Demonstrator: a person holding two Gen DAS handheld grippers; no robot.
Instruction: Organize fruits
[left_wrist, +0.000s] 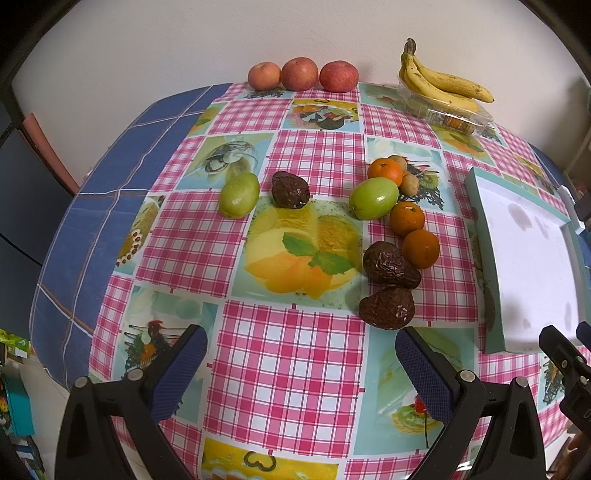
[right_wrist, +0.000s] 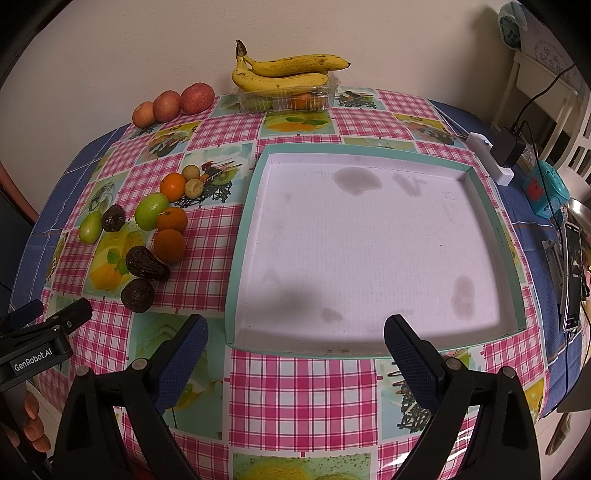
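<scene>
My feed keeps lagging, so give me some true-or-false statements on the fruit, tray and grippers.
1. The tray holds no fruit. True.
2. The left gripper holds an orange. False: its jaws are open, holding nothing.
3. The bananas lie on a clear container. True.
4. Four apples line the far edge. False: three.
5. The right gripper is open. True.

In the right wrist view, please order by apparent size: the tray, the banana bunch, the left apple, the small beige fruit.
1. Tray, by far the largest.
2. Banana bunch.
3. Left apple.
4. Beige fruit.
The apple and bananas lie farther from the camera, so their true sizes are likely understated.
</scene>
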